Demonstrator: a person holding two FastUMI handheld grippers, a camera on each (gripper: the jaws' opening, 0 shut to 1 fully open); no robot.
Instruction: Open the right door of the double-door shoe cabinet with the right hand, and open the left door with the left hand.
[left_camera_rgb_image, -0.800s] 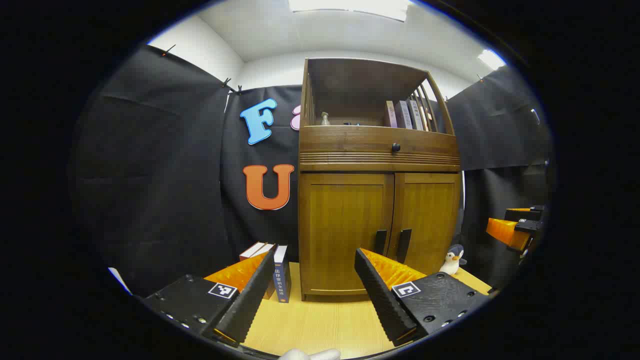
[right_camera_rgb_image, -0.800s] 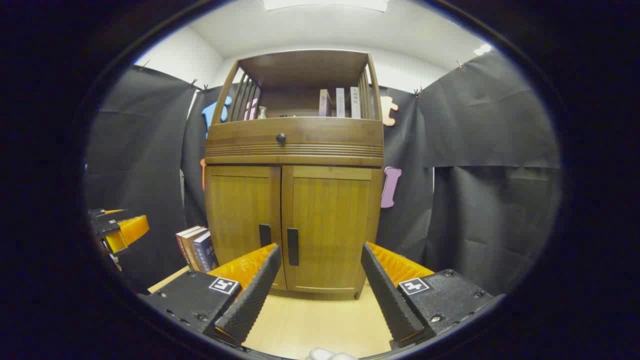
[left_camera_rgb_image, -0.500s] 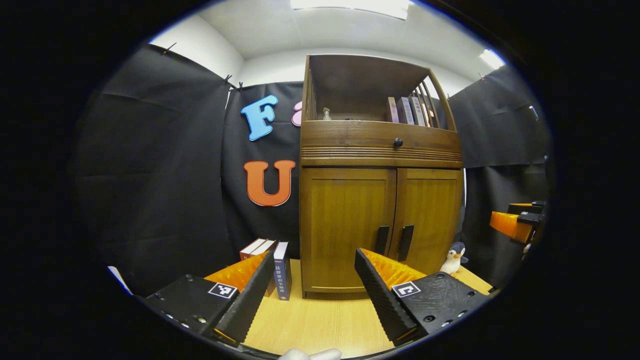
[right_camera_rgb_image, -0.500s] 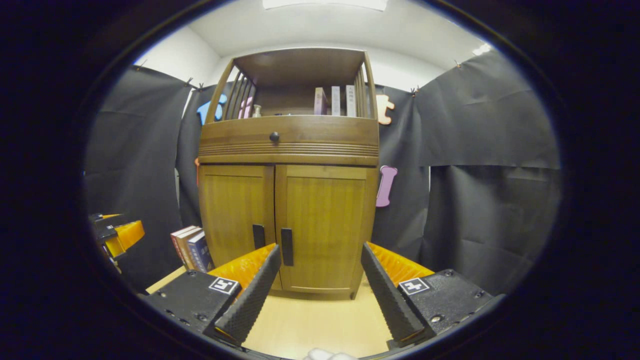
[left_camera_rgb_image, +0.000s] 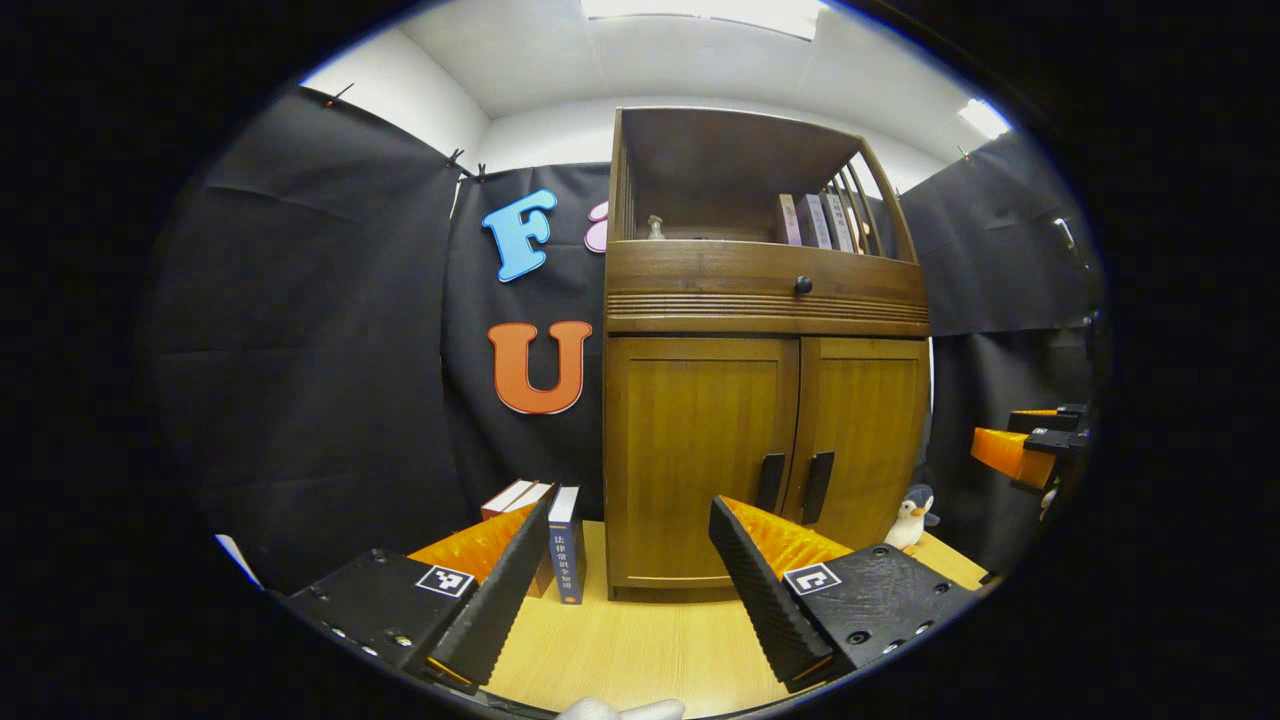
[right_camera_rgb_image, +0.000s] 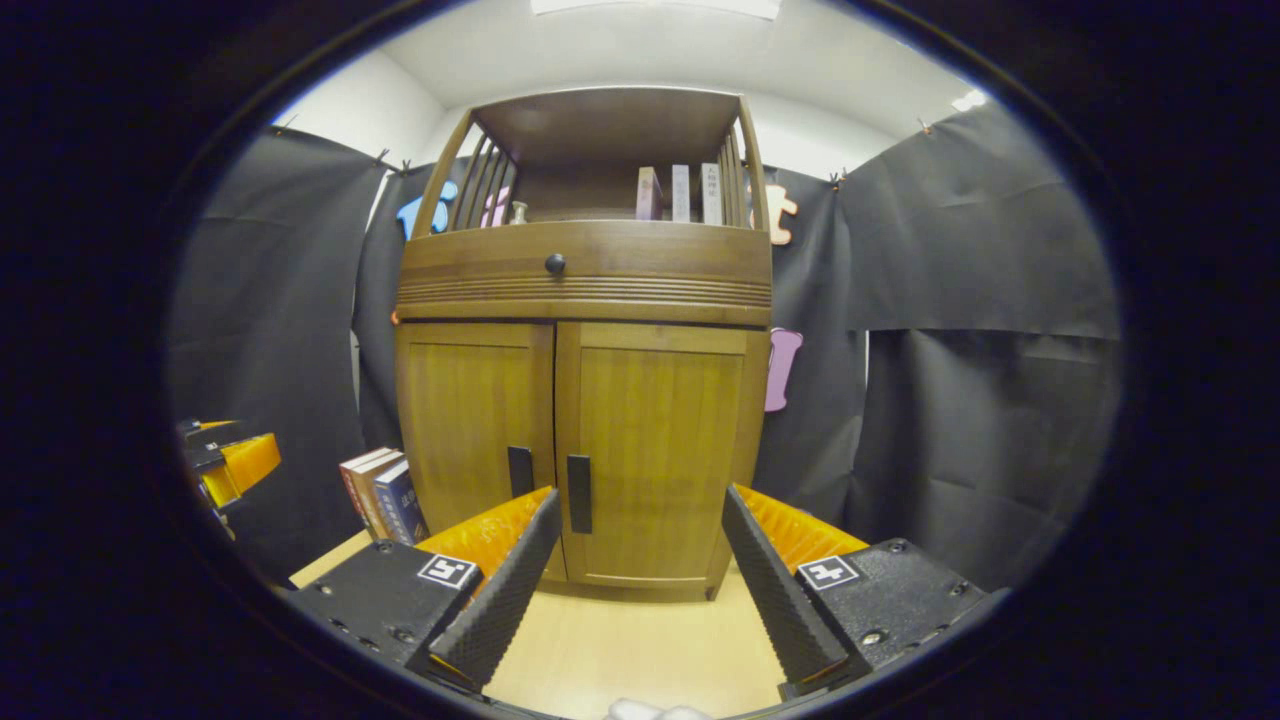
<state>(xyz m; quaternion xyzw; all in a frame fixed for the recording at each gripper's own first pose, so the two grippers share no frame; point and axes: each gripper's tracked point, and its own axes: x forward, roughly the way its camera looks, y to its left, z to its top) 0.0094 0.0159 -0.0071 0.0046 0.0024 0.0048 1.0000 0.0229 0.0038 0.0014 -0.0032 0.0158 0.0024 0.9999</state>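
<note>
A wooden shoe cabinet (left_camera_rgb_image: 760, 300) (right_camera_rgb_image: 585, 280) stands on a light wood table, both doors closed. The left door (left_camera_rgb_image: 695, 455) (right_camera_rgb_image: 475, 420) and right door (left_camera_rgb_image: 865, 430) (right_camera_rgb_image: 655, 450) each carry a dark vertical handle near the middle seam: left handle (left_camera_rgb_image: 771, 482) (right_camera_rgb_image: 520, 471), right handle (left_camera_rgb_image: 817, 487) (right_camera_rgb_image: 579, 493). My left gripper (left_camera_rgb_image: 625, 590) is open, well in front of the left door. My right gripper (right_camera_rgb_image: 640, 585) is open, in front of the right door, a short way off. The right gripper (left_camera_rgb_image: 1025, 450) also appears far right in the left gripper view, the left gripper (right_camera_rgb_image: 225, 465) far left in the right gripper view.
Upright books (left_camera_rgb_image: 560, 540) (right_camera_rgb_image: 385, 495) stand left of the cabinet. A small penguin toy (left_camera_rgb_image: 910, 520) sits at its right. Books and a small bottle (left_camera_rgb_image: 655, 228) fill the open upper shelf. A drawer with a round knob (left_camera_rgb_image: 802, 285) (right_camera_rgb_image: 554, 264) sits above the doors. Black cloth walls surround the table (left_camera_rgb_image: 640, 650).
Both views have shifted slightly; the cabinet looks a little larger and higher in each, as both grippers edged toward it. Both stay open and the doors stay closed.
</note>
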